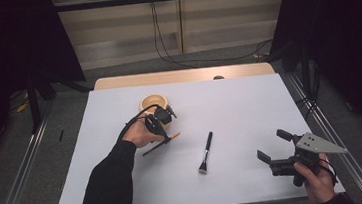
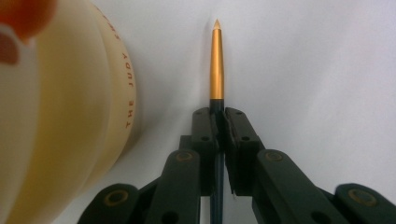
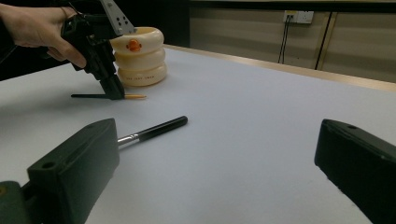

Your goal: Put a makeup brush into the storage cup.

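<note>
My left gripper (image 1: pixel 165 139) (image 2: pixel 217 116) is shut on a thin dark pencil-like stick (image 1: pixel 173 136) with a gold-orange tip (image 2: pixel 216 60), which lies low over the white table. Beside it stands a cream ribbed holder (image 1: pixel 153 103) (image 2: pixel 70 116) (image 3: pixel 140 56), just left of the stick in the left gripper view. A black-handled makeup brush (image 1: pixel 205 152) (image 3: pixel 159 128) lies flat mid-table. The right gripper view also shows the left gripper (image 3: pixel 114 91) pinching the stick (image 3: pixel 135 97). My right gripper (image 1: pixel 271 144) (image 3: pixel 215 158) is open at the near right, with nothing between its jaws.
The white table sheet (image 1: pixel 239 106) has a wooden strip (image 1: pixel 181 76) along its far edge. Metal rails (image 1: pixel 19 168) run along both sides of the table. Cables hang on the back wall (image 1: pixel 163 38).
</note>
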The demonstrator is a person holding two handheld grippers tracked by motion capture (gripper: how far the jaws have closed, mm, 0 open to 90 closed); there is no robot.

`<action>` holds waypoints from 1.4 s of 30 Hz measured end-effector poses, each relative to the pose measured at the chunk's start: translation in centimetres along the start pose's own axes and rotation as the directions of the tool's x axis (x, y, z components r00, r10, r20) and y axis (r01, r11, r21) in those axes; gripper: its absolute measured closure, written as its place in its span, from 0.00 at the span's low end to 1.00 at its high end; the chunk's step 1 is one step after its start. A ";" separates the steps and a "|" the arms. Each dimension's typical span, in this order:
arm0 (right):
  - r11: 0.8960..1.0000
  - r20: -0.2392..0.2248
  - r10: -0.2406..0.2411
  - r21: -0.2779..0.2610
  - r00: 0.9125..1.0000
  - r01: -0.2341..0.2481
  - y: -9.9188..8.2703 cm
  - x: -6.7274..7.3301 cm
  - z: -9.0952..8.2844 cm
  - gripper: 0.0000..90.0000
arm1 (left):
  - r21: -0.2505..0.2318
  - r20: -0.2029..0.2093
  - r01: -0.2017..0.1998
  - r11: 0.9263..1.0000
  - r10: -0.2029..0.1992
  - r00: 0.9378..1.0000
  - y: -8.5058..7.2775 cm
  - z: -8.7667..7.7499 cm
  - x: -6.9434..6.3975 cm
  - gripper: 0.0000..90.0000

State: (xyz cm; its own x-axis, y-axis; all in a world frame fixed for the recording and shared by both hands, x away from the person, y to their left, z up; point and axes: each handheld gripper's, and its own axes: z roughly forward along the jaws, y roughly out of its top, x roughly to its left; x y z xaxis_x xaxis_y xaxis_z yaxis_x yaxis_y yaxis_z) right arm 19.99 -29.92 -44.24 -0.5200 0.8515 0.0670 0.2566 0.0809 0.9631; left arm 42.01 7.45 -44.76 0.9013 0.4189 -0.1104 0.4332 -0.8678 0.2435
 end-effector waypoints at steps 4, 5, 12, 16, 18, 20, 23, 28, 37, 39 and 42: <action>1.000 -0.001 0.002 0.001 1.000 -0.002 0.0 0.0 0.0 0.00 | -0.012 -0.002 0.007 1.000 -0.007 1.000 -0.2 -0.1 0.1 0.93; 1.000 -0.001 0.001 0.001 1.000 -0.001 0.0 0.0 0.0 0.00 | -0.020 0.006 0.016 1.000 -0.016 1.000 -0.3 -0.1 0.1 0.93; 1.000 0.000 -0.003 0.000 1.000 0.003 0.0 0.0 0.0 0.00 | -0.045 0.003 0.026 0.999 -0.026 1.000 -0.6 -0.7 0.3 0.93; 1.000 0.000 -0.003 0.000 1.000 0.003 0.0 0.0 0.0 0.00 | -0.057 0.015 0.025 0.998 -0.025 1.000 -0.7 -1.1 0.3 0.93; 1.000 -0.001 -0.003 0.000 1.000 0.003 0.0 0.0 0.0 0.00 | -0.068 0.018 0.036 0.997 -0.034 0.999 -0.8 -1.3 0.1 0.93; 1.000 -0.001 -0.002 0.000 1.000 0.002 0.0 0.0 0.0 0.00 | -0.085 0.009 0.031 0.996 -0.031 0.999 -0.9 -1.5 0.1 0.93; 1.000 0.000 -0.009 -0.001 1.000 0.009 0.0 0.0 0.0 0.00 | -0.101 0.017 0.033 0.994 -0.032 0.999 -1.0 -1.9 0.0 0.93; 1.000 -0.003 -0.005 0.001 1.000 0.005 0.0 0.0 0.0 0.00 | -0.146 0.022 0.044 0.988 -0.042 0.999 -1.4 -2.6 -0.2 0.93; 1.000 0.003 -0.005 0.002 1.000 0.005 0.0 0.0 0.1 0.00 | -0.202 0.030 0.050 0.978 -0.045 0.999 -2.0 -3.7 -0.4 0.93; 1.000 0.001 0.003 0.005 1.000 -0.003 0.0 0.0 0.0 0.00 | -0.228 0.039 0.075 0.971 -0.068 0.997 -2.3 -3.8 -0.5 0.93; 1.000 -0.001 0.000 0.005 1.000 0.000 0.0 0.0 0.0 0.00 | -0.252 0.040 0.069 0.965 -0.061 0.997 -2.7 -4.1 -0.5 0.93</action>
State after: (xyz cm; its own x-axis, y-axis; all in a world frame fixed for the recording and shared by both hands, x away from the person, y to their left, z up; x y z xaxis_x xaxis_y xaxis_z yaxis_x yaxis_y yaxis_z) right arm 20.01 -29.90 -44.26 -0.5210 0.8509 0.0675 0.2604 0.0831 0.9619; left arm 40.39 10.67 -41.40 0.8726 0.4602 -0.1637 0.4791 -0.7414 0.4700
